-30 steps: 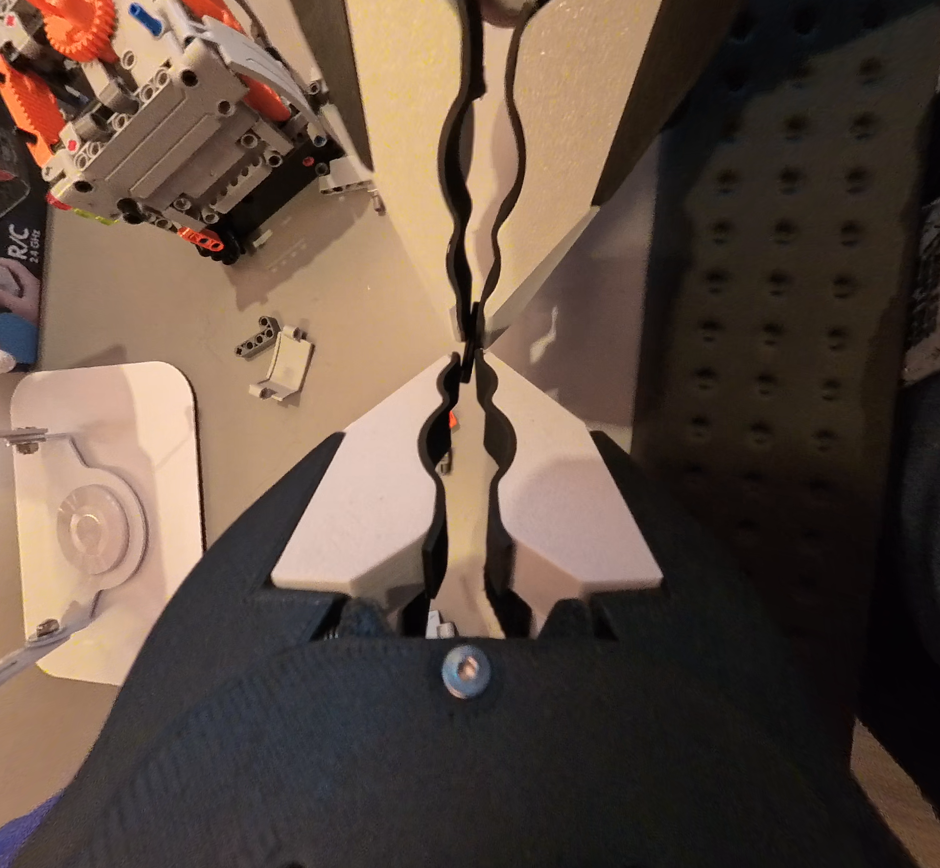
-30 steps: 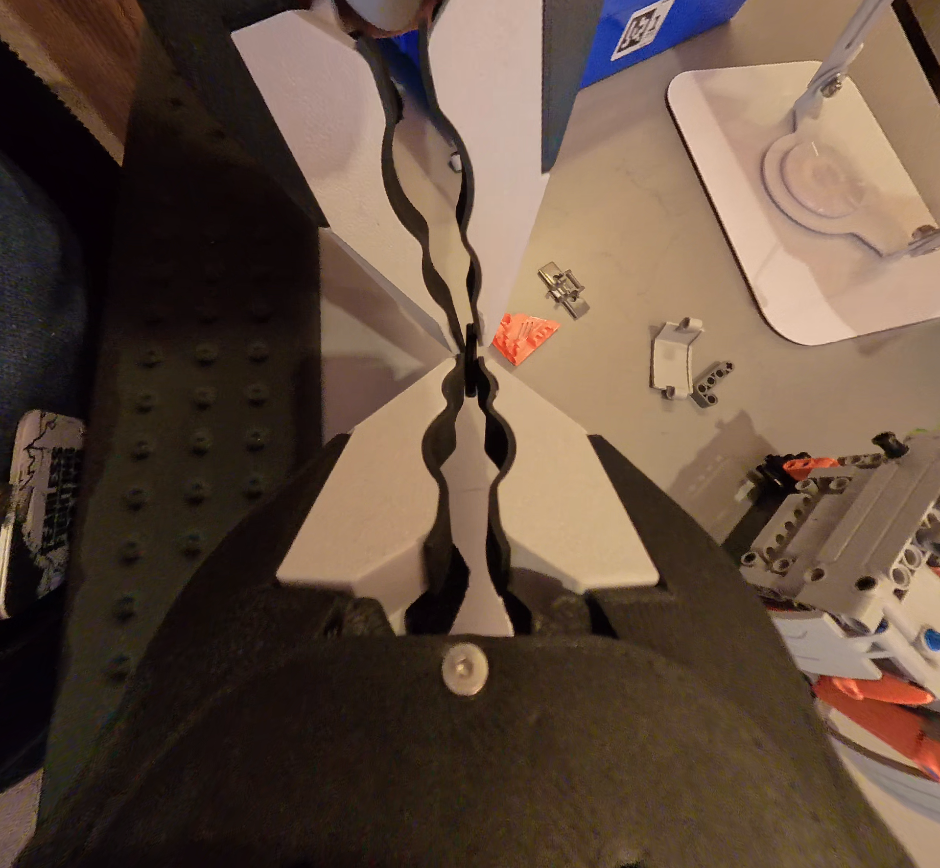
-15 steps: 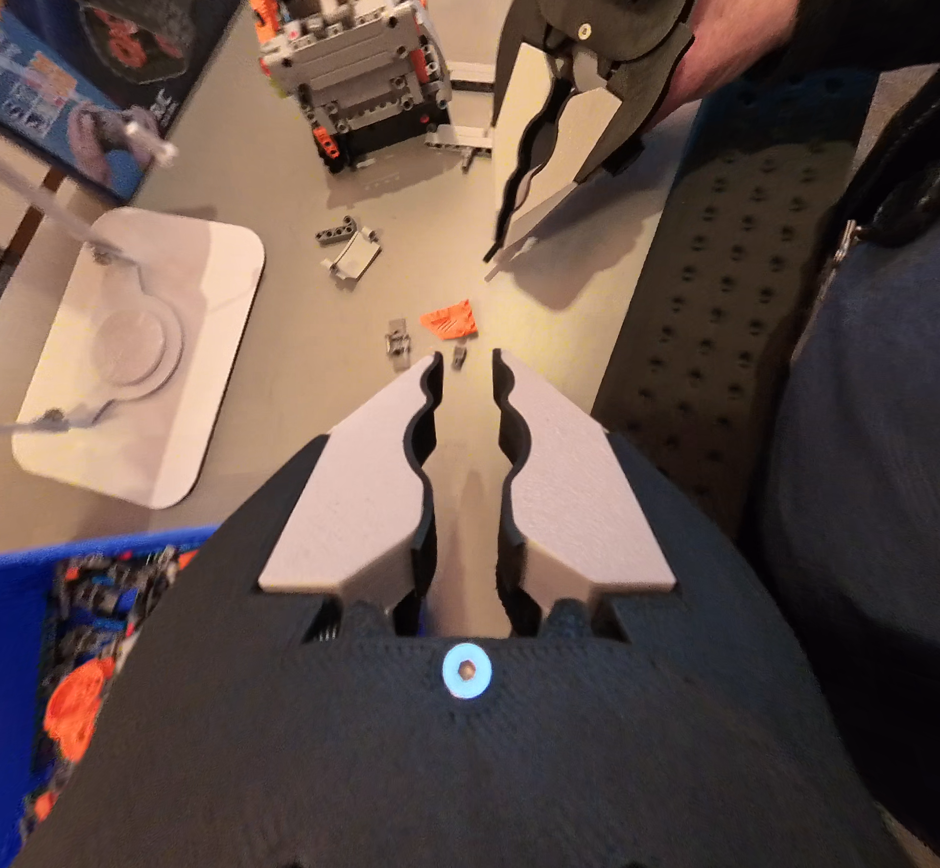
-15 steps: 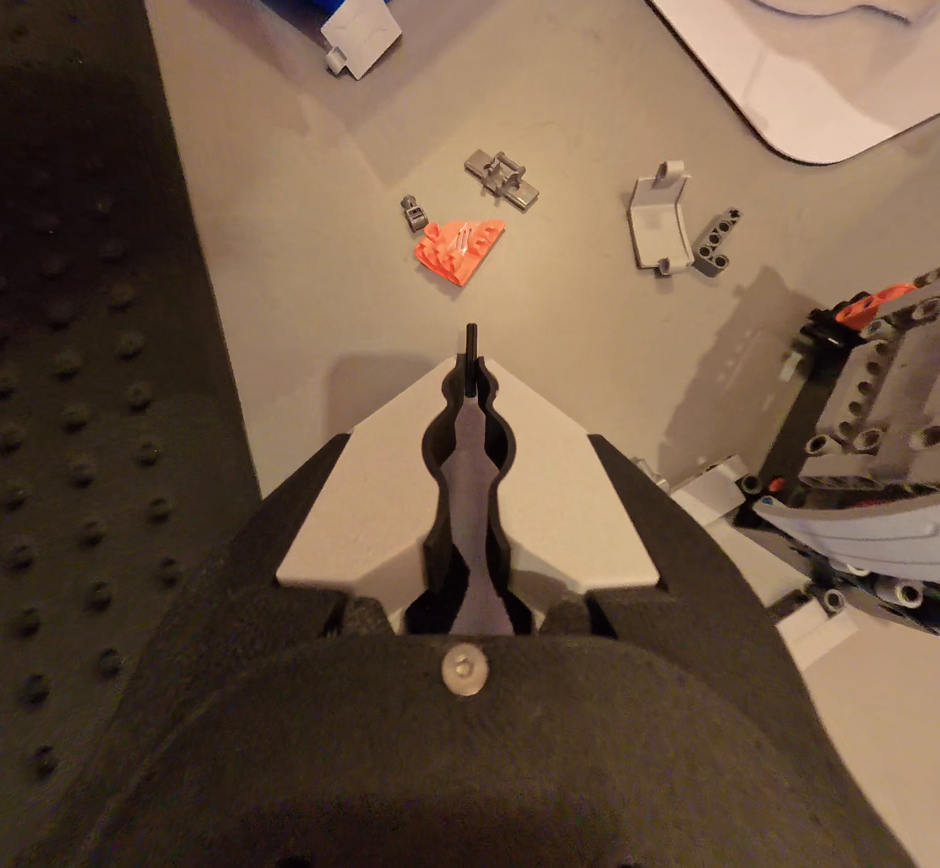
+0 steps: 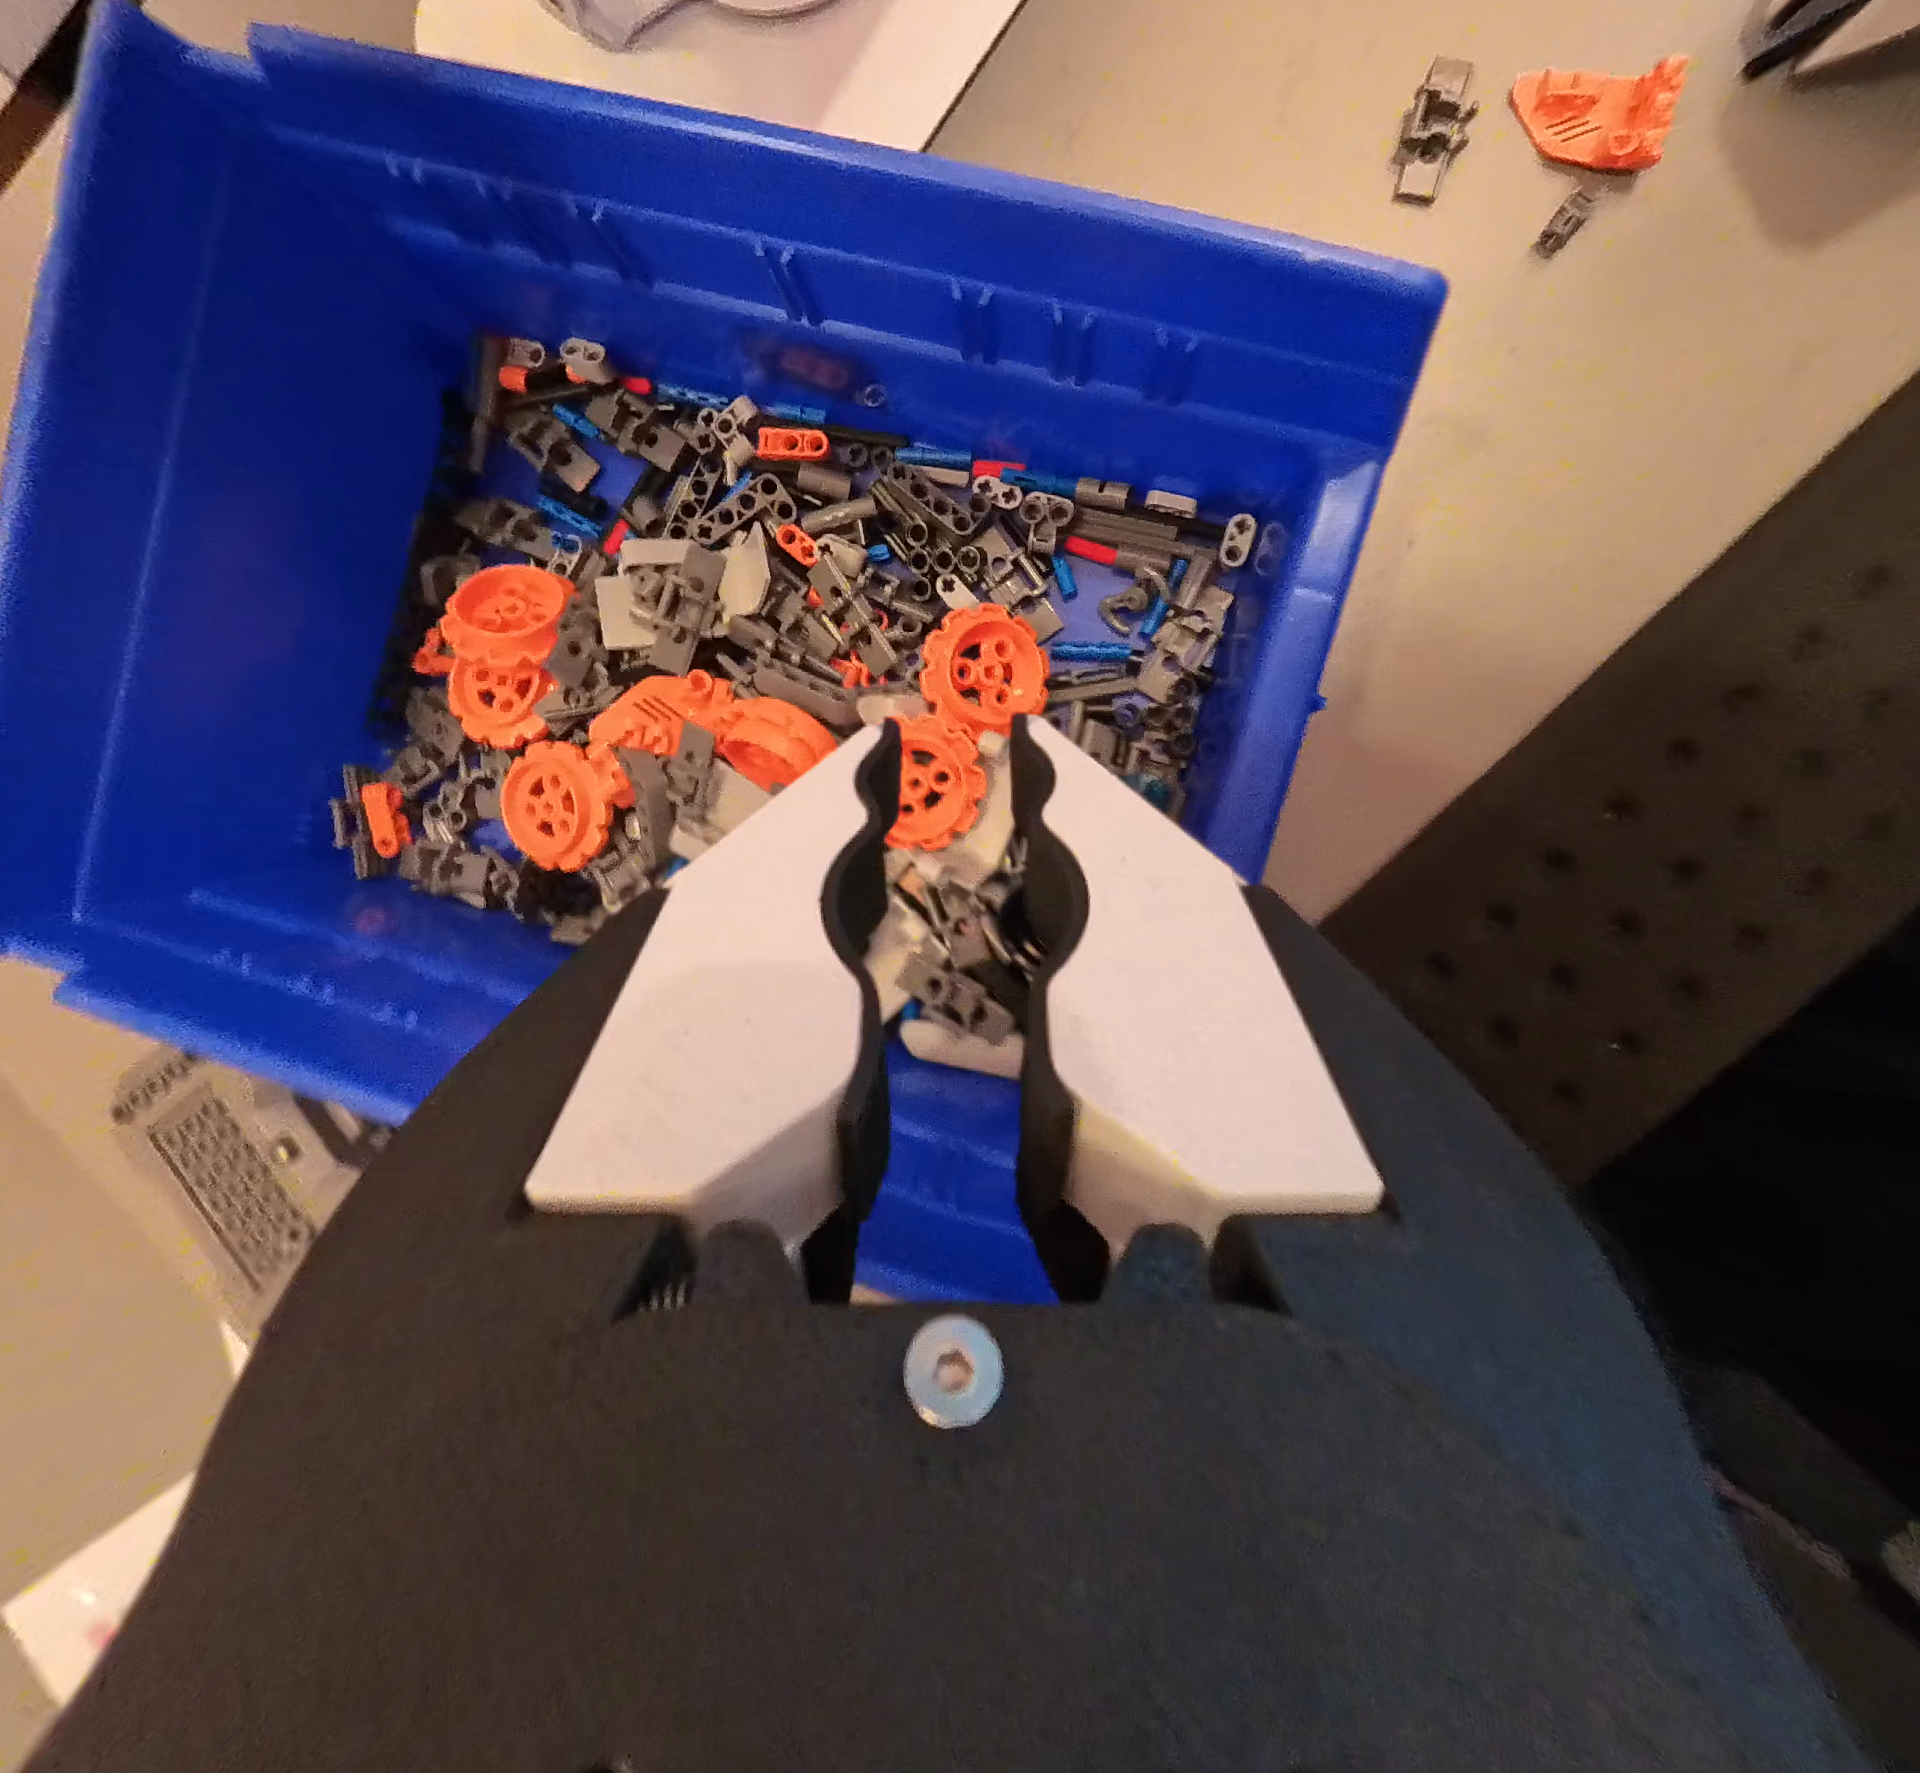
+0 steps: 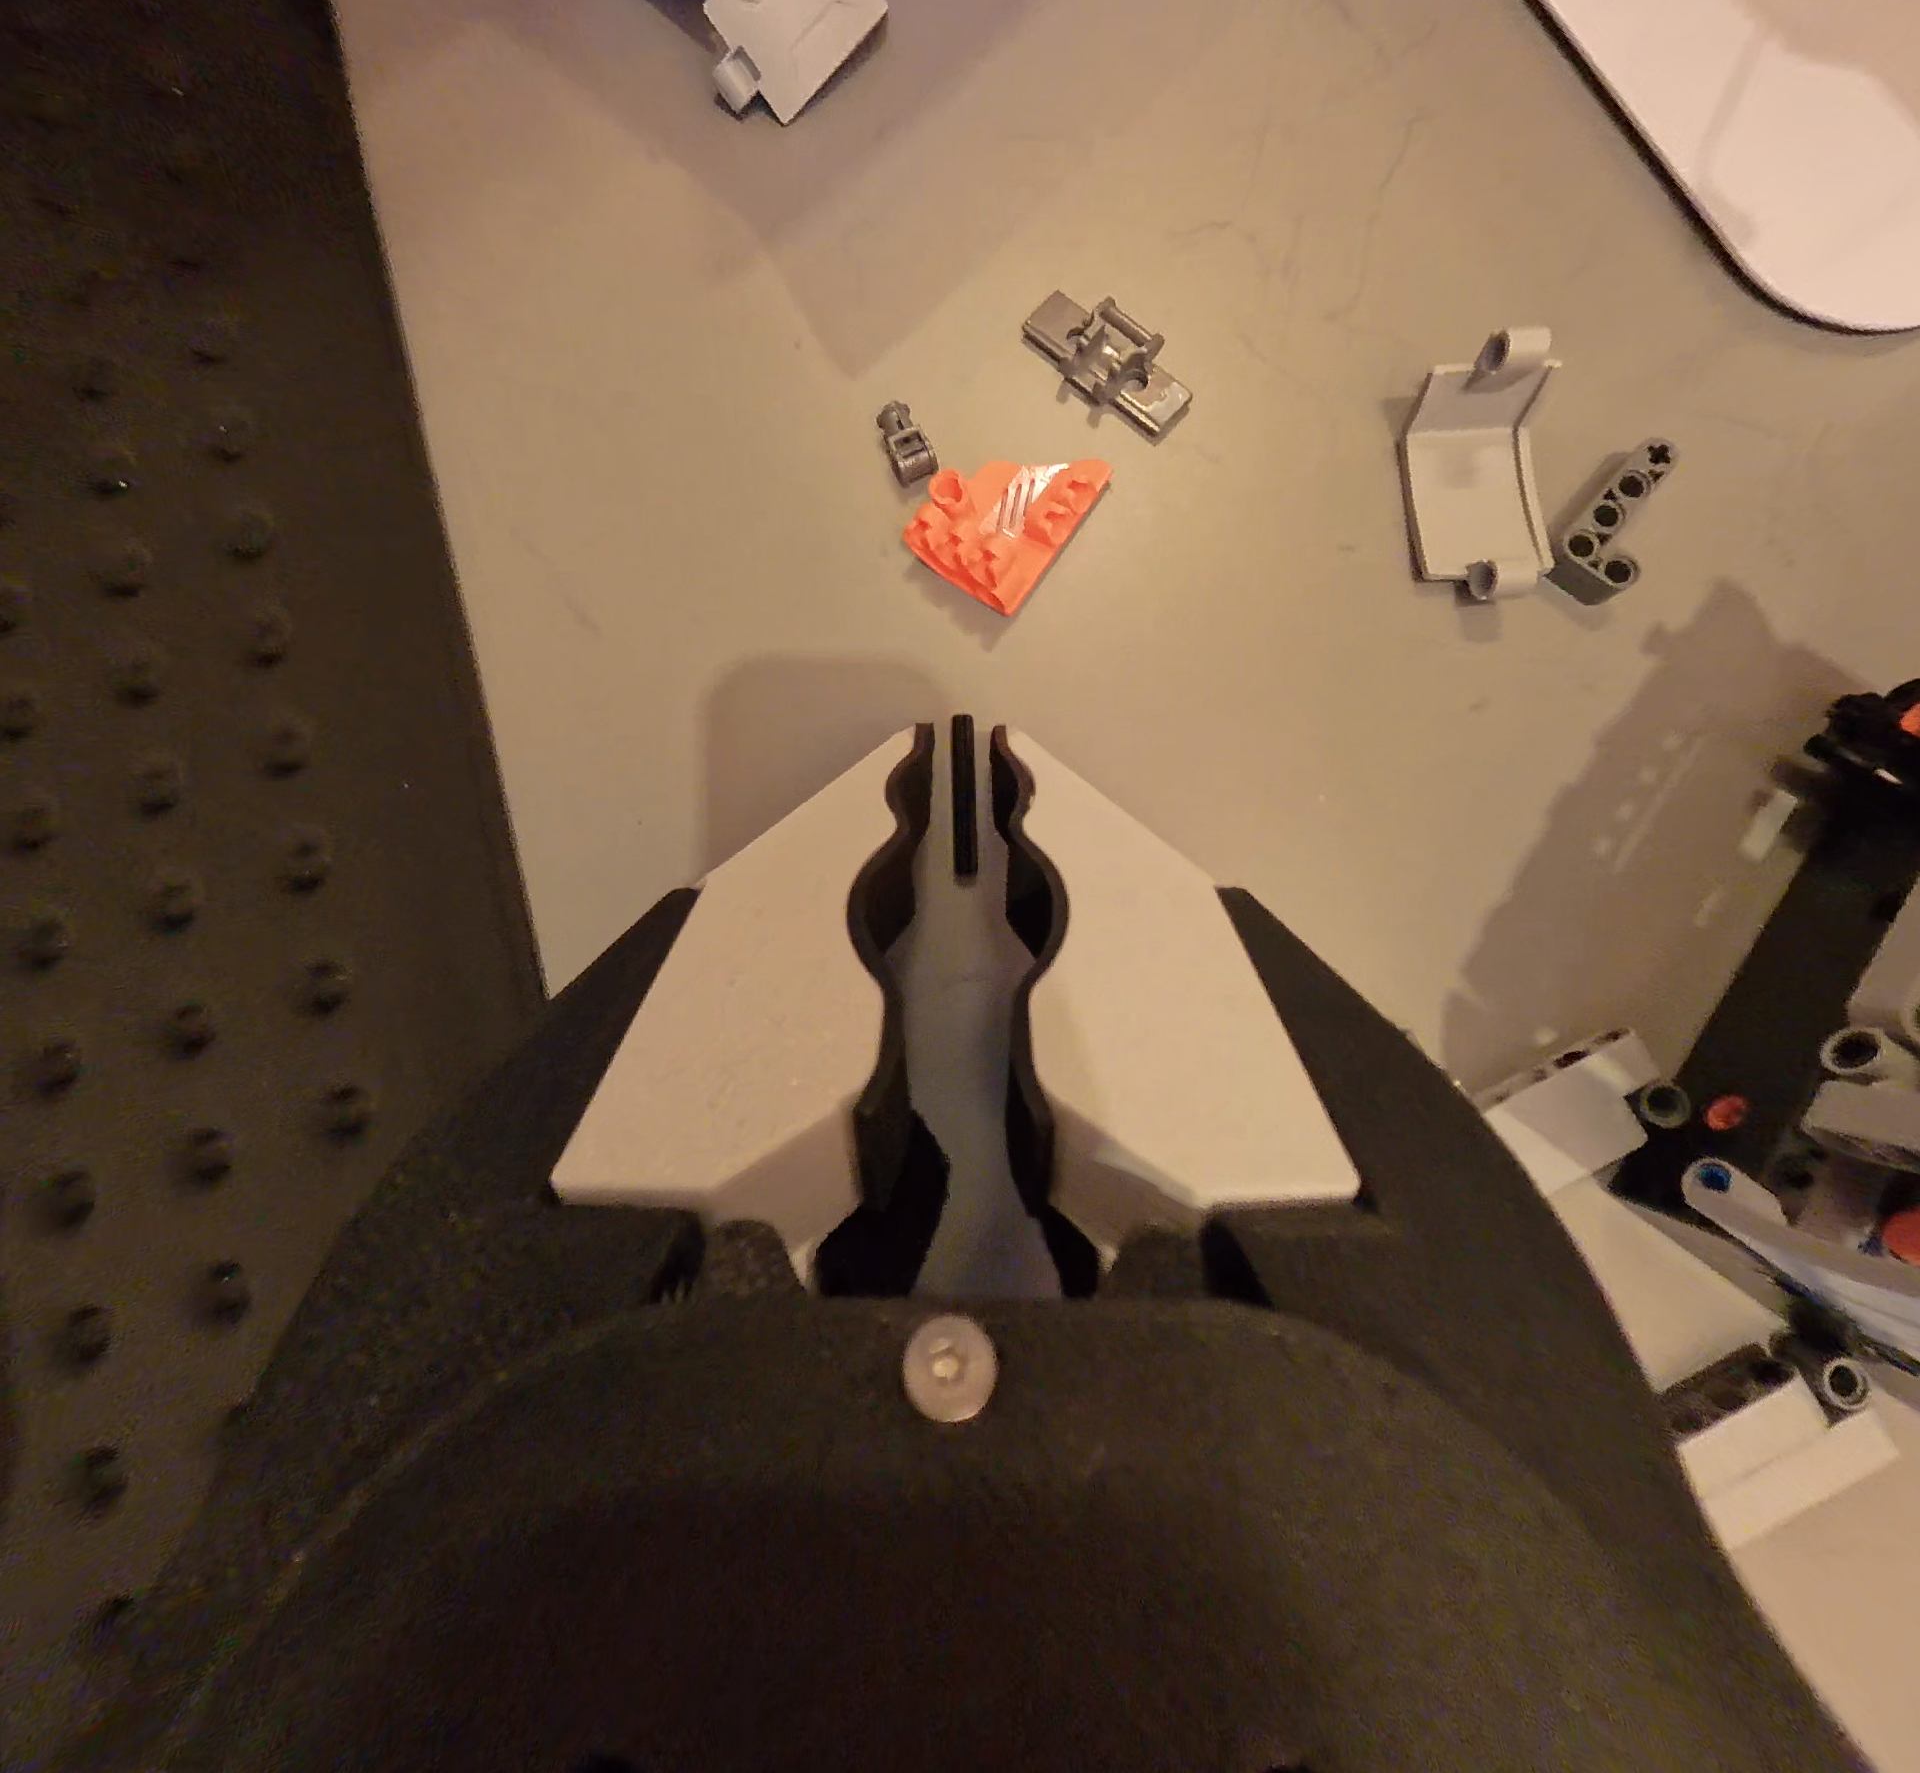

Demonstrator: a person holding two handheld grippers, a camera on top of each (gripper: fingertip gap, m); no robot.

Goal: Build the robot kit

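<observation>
My left gripper (image 5: 953, 731) is open and empty above a blue bin (image 5: 260, 373) that holds several loose grey, black and blue building parts and orange wheels (image 5: 982, 669). One orange wheel shows between its fingertips, below them. My right gripper (image 6: 958, 734) is low over the grey table with its jaws slightly apart. A thin black pin (image 6: 962, 798) stands between the jaws with a gap on either side. Just ahead of it lie an orange wedge piece (image 6: 1003, 528), a small grey connector (image 6: 907, 456) and a grey track link (image 6: 1107, 367).
A light grey curved panel (image 6: 1465, 476) and a dark grey bent beam (image 6: 1610, 528) lie to the right. A flat grey panel (image 6: 800, 24) lies by the bin corner. A partly built model (image 6: 1818, 1048) is at the right, a white stand base (image 6: 1714, 61) behind, a black studded mat (image 6: 156, 580) on the left. Spacing between my two grippers at the tips: around 30 centimeters. From my right tips it is roughly 6 centimeters to the small grey connector (image 6: 907, 456); from my left, 25 centimeters. It is also in sight in the left wrist view (image 5: 1581, 210). The grey track link (image 6: 1107, 367) is about 8 centimeters from my right fingertips. My left wrist view (image 5: 1456, 114) looks at it from another angle.
My left gripper has swung from the loose parts on the table to above the blue bin. My right gripper's jaws have parted from the black pin they were clamping.
</observation>
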